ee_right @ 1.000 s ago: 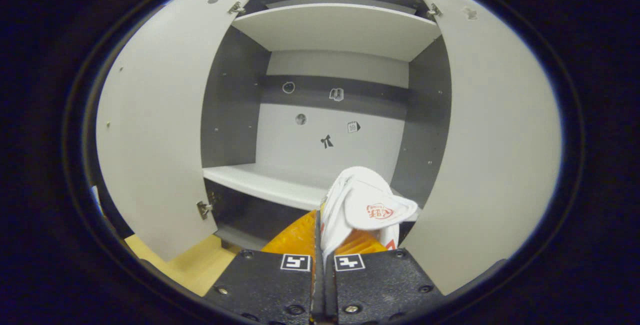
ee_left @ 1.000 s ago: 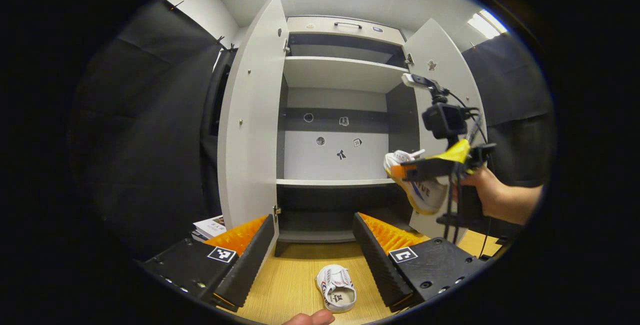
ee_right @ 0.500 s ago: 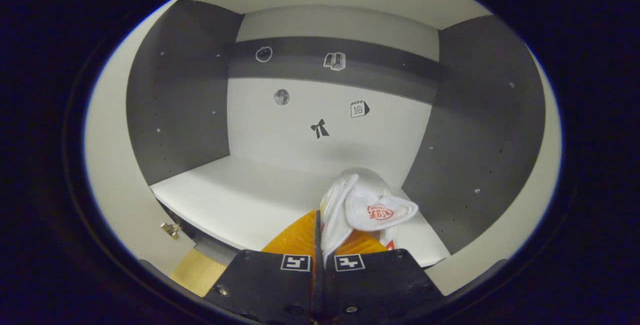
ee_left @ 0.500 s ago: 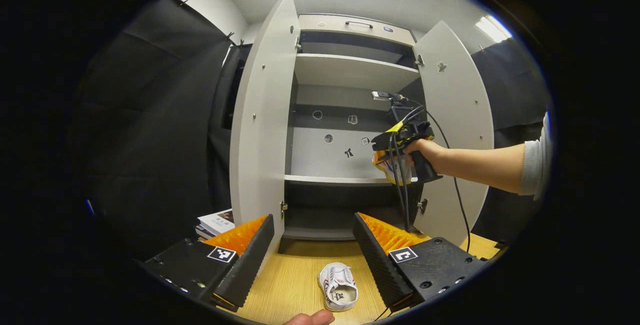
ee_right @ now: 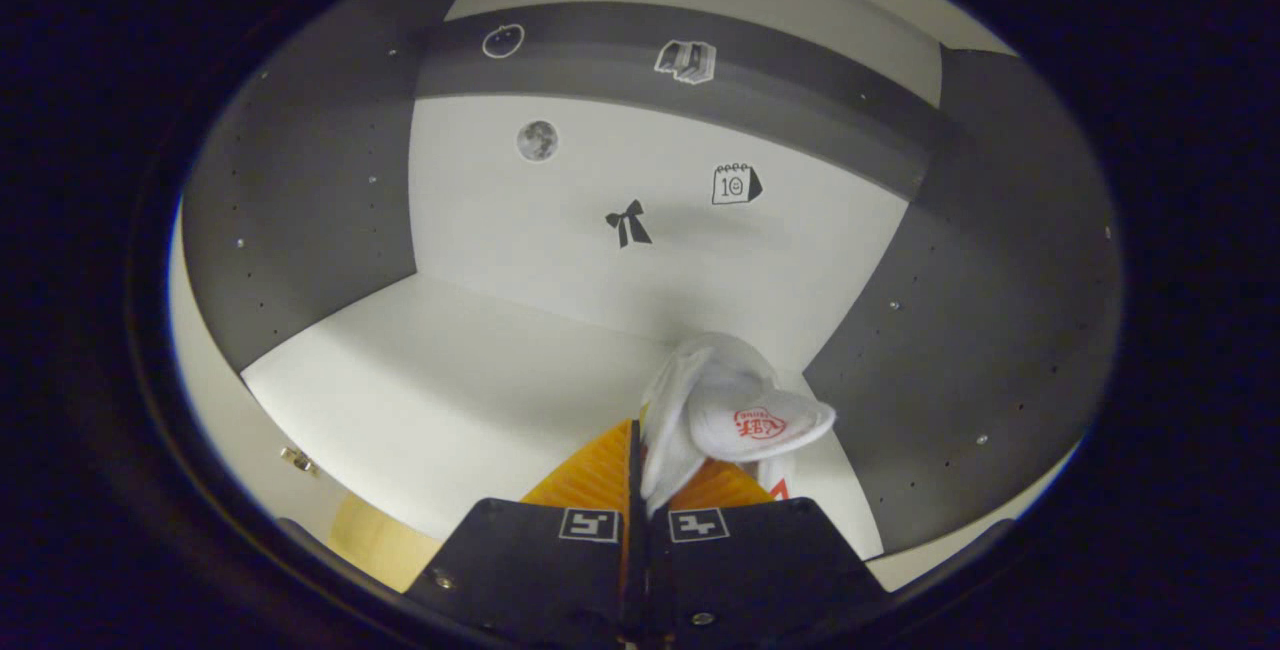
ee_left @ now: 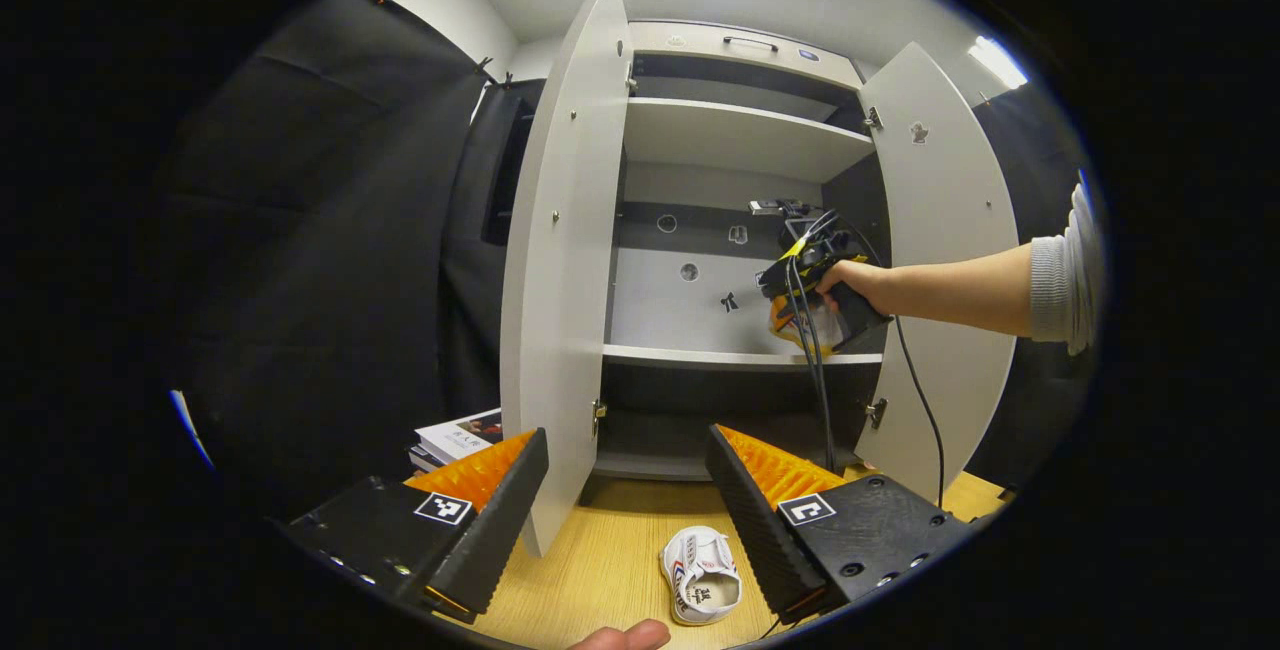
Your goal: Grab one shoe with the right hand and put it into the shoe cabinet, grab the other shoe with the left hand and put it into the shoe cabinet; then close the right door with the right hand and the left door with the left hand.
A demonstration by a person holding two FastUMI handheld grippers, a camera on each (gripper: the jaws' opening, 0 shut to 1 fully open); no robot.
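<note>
Main risk: the right gripper [ee_right: 640, 475] pinches the white shoe [ee_right: 725, 410] by a thin fold of its upper, jaws nearly together on it, with most of the shoe hanging forward and to the right of the fingers. If the fabric slips or the release comes while the shoe is above the shelf [ee_right: 440, 390] rather than on it, my read is it tumbles or lands on its side, close to the dark right wall of the cabinet. Second risk: the trailing cable [ee_left: 815, 370] hangs down across the shelf edge near the right door [ee_left: 945, 260] and could snag on pull-out. In the left gripper view the person's arm [ee_left: 960, 285] reaches in from the right edge of frame, nearly level, hand wrapped on the grip at the cabinet's middle opening, between the two open doors. The left gripper [ee_left: 625, 495] sits low at the bottom of its frame, jaws wide with nothing between them, aimed at the cabinet base. The other shoe [ee_left: 702, 588] lies on the wooden floor at bottom centre, just beside the right-hand finger, not gripped. The left door [ee_left: 560, 260] stands open, its lower edge near the left-hand finger, so a careless lift could clip it.
</note>
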